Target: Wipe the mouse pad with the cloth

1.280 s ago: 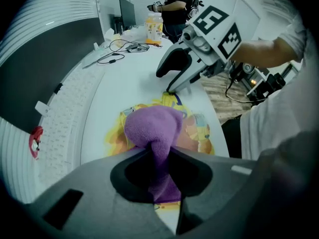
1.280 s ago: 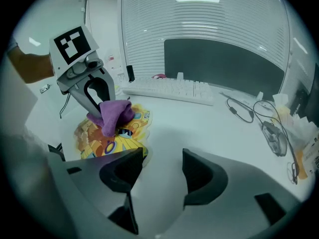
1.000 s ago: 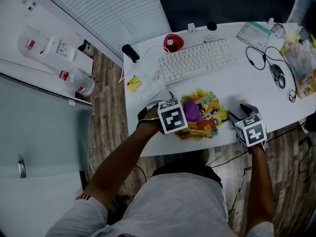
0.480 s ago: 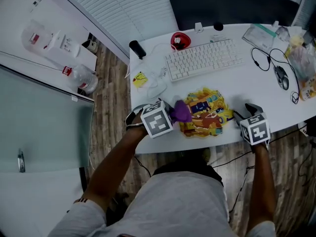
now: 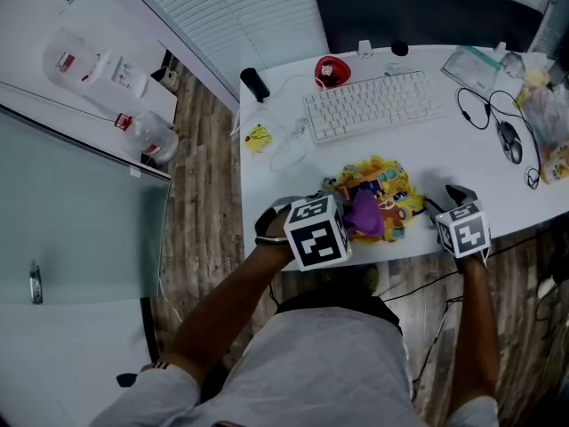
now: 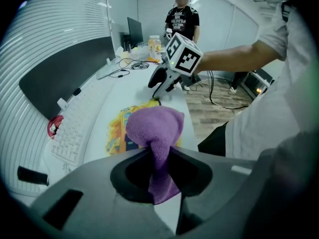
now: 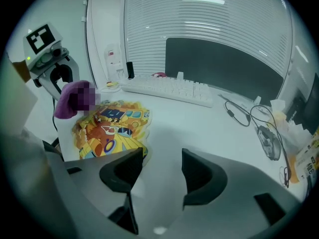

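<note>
Mid-wipe: cloth is on the pad and my left side is doing the work.
Fingers of my left gripper (image 6: 159, 155) are pinching the purple terry cloth (image 6: 154, 126), whose bunched end sits over the near-left part of the colourful cartoon-print mouse pad (image 5: 393, 189) on the white counter (image 5: 462, 149). Fingers of my right gripper (image 7: 162, 169) are spread with nothing between them, just beside the pad's right edge; can't tell if they touch it. Next, I reckon: keep the cloth pressed down and drag it to the pad's far-right part while the right side steadies the pad against sliding.
</note>
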`<state>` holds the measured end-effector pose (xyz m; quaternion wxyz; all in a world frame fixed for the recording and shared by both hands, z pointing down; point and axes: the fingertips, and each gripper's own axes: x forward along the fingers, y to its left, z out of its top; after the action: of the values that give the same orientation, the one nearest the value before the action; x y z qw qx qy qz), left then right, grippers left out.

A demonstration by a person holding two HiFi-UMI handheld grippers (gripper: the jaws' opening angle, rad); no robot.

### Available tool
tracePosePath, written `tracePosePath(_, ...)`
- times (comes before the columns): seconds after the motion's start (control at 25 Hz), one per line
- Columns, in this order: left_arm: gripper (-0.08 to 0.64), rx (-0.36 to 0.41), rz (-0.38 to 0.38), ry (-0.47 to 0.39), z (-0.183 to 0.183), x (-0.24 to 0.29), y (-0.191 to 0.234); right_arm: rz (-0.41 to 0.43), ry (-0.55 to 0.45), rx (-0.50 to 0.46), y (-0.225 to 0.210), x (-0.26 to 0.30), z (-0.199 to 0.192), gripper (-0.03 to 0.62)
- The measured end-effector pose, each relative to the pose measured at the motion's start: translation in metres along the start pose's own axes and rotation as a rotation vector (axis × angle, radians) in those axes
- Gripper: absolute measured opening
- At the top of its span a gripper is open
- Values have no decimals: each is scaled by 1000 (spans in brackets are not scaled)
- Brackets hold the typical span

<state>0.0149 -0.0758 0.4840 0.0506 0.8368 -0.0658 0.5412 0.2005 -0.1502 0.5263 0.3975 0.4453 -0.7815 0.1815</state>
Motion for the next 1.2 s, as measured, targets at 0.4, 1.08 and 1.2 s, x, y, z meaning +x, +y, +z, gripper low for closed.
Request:
tracePosePath(0.4,83,136,-69,10,60,44,-31,-8,-12,11,-1,-8,1,218)
tracePosePath(1.08,83,106,-116,69,52,71,-33,27,-16,33,6,3,3,218)
tracePosePath(1.2,83,86,-109,67,38,65,-31,30,-20,35,6,3,2,218)
